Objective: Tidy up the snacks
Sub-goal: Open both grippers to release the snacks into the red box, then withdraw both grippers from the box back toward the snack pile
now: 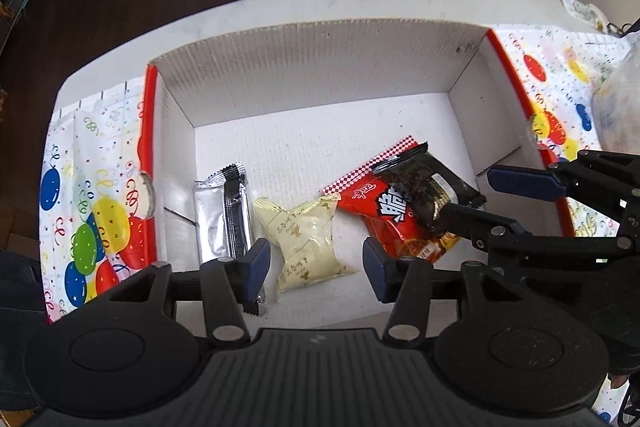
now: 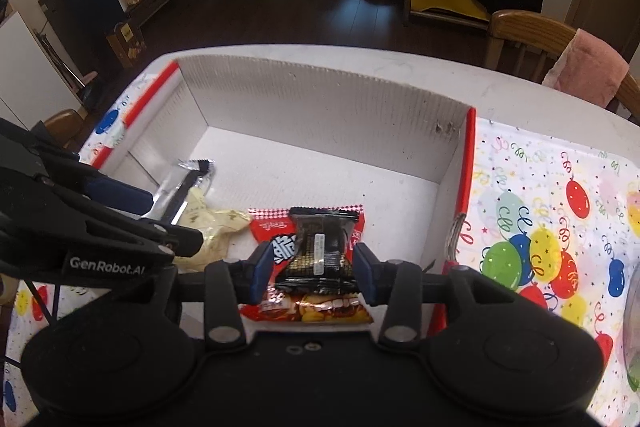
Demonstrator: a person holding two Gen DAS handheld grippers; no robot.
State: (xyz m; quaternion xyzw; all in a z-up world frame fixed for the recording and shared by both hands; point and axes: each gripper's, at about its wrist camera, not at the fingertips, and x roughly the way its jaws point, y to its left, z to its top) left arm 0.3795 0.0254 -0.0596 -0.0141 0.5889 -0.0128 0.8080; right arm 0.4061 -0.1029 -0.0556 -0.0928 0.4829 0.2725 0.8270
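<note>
A white cardboard box [image 1: 320,67] with red edges holds several snacks: a silver-and-black bar [image 1: 224,215], a pale yellow packet [image 1: 308,243], a red packet [image 1: 368,211] and a black packet [image 1: 424,191] lying on the red one. My left gripper [image 1: 316,267] is open and empty, its fingers either side of the yellow packet. My right gripper [image 2: 312,269] is open, its pads either side of the black packet [image 2: 320,251], which rests on the red packet [image 2: 316,311]. The box [image 2: 320,99] and yellow packet [image 2: 212,227] also show in the right wrist view.
The box sits on a white table [image 1: 320,3] with a balloon-print cloth [image 2: 552,227] on both sides. A clear plastic bag [image 1: 620,99] lies to the right. Wooden chairs [image 2: 528,35] with a pink cloth stand behind the table.
</note>
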